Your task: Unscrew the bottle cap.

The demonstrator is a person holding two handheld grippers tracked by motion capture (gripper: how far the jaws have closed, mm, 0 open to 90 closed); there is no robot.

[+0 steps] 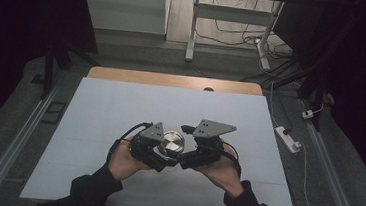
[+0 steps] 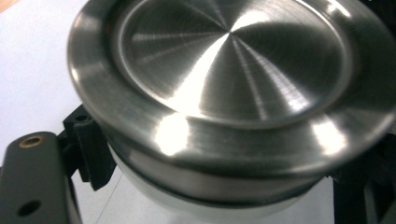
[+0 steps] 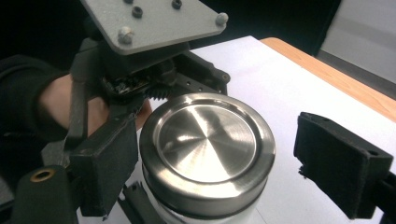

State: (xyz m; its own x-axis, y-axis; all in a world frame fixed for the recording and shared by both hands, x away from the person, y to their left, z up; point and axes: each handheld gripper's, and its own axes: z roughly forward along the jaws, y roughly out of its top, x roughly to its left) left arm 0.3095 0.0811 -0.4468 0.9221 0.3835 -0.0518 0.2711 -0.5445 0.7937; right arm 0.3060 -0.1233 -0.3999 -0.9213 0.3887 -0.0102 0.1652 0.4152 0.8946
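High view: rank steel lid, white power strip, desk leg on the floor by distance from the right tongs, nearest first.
From the right tongs:
1. Steel lid, on the jar just beside them, between both tongs.
2. White power strip, on the floor off the table's right edge.
3. Desk leg, far back beyond the table.

You see a dim room around the lit white table (image 1: 120,107); overhead light throws streaked glare across the steel lid (image 2: 233,70), and close-up jaw edges go soft and blurred.

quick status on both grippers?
Left gripper: shut on the jar, below its steel lid.
Right gripper: open around the lid, one pad clear.
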